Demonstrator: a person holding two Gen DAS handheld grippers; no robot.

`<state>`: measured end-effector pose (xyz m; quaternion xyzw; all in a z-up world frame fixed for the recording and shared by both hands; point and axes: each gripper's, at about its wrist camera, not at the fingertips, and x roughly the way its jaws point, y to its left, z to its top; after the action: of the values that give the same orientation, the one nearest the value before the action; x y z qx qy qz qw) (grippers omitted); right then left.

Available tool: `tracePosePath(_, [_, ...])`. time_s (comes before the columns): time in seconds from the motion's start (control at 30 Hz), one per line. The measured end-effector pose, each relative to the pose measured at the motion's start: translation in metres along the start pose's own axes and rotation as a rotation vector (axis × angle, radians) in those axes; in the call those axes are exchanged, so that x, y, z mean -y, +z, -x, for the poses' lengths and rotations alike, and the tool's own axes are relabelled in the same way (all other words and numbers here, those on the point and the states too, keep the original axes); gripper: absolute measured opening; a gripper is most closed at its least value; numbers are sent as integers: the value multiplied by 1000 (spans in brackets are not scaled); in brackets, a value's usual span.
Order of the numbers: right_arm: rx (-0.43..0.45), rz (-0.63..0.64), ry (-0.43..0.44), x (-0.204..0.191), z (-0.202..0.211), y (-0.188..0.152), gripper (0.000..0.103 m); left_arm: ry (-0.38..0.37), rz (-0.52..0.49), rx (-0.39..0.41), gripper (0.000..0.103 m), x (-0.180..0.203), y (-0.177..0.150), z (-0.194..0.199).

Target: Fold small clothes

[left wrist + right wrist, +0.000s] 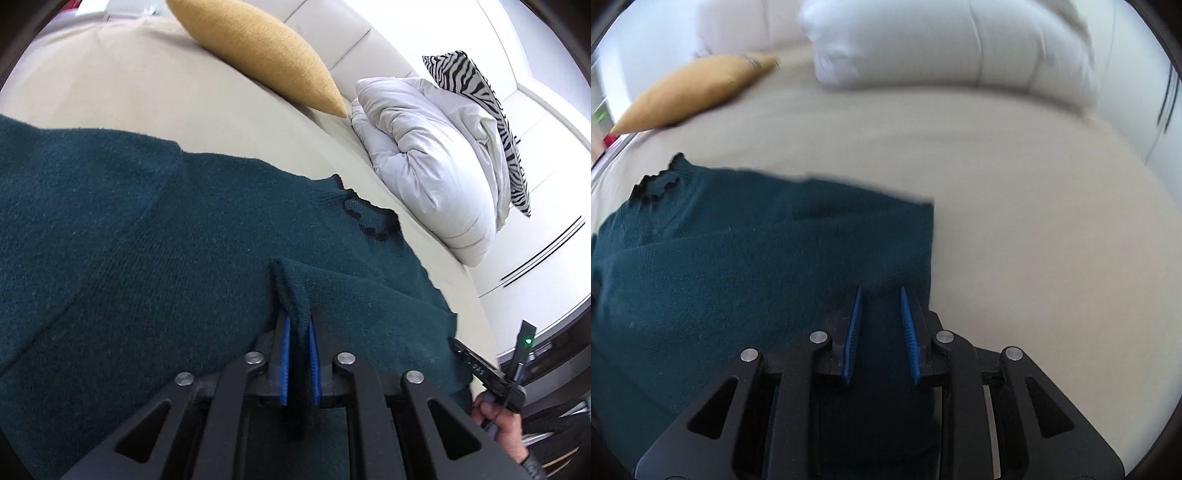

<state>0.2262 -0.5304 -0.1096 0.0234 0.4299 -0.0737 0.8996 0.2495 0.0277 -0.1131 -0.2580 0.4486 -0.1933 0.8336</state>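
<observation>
A dark teal knit sweater (166,240) lies spread on a cream bed (129,92), its ruffled collar (369,218) toward the pillows. My left gripper (299,321) is shut on a pinched fold of the sweater's edge (291,284), the knit caught between its blue pads. In the right wrist view the sweater (738,266) fills the lower left. My right gripper (881,295) has its blue pads a little apart with sweater fabric between them; the view is blurred. The right gripper's body and the hand holding it (495,410) show at the lower right of the left wrist view.
A mustard cushion (258,48) lies at the head of the bed, also in the right wrist view (690,92). A white folded duvet (424,147) and a zebra-print pillow (476,96) lie beside it. A white headboard stands behind.
</observation>
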Motion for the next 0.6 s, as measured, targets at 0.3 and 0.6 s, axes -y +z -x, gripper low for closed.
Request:
tracePosePath(0.3, [202,-121,132,-10,116,1,55,-34,239,224,63,-78,-11,160])
tracePosePath(0.6, [195,-53,395,-96,183,-77,71,105,630,476,71,-248,-58,305])
